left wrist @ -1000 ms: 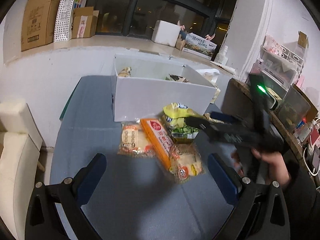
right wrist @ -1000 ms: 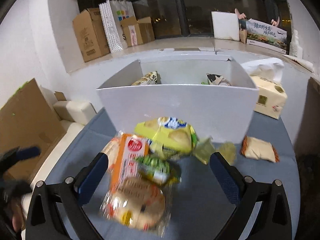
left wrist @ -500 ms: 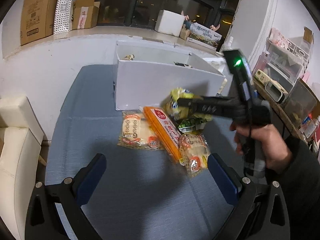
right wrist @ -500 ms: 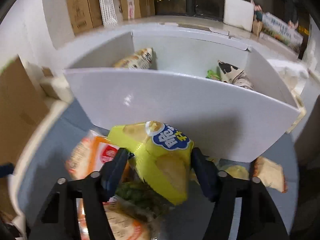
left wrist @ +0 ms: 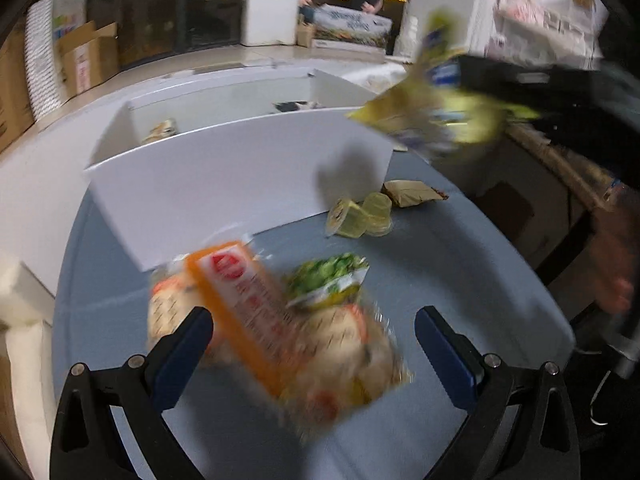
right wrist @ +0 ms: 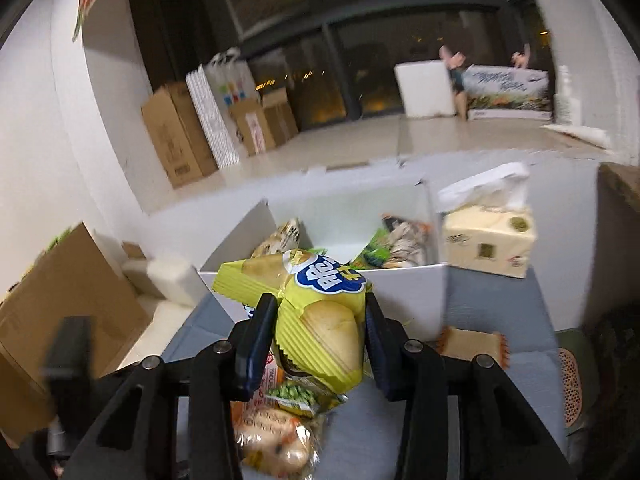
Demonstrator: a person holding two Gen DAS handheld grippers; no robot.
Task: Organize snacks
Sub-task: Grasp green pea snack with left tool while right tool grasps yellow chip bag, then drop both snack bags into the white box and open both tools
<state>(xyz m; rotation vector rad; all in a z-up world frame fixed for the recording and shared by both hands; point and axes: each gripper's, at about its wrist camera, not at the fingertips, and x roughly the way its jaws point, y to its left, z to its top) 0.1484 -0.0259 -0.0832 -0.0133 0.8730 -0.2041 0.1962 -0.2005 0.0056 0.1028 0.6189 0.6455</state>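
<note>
Grey table [right wrist: 492,312]: right gripper [right wrist: 320,332] just clenched on yellow chip bag [right wrist: 320,320], light, crushable; pinch mid-body. Left gripper [left wrist: 312,344] spread wide, empty.

My yellow bag [left wrist: 436,120] is a smear in the left view, so I can't read it. My right tongs [right wrist: 320,332] hide its sides. The orange box [left wrist: 244,312] and bread packs [left wrist: 344,356] are fuzzy. The white bin [right wrist: 408,292] hides what lies deep inside.
</note>
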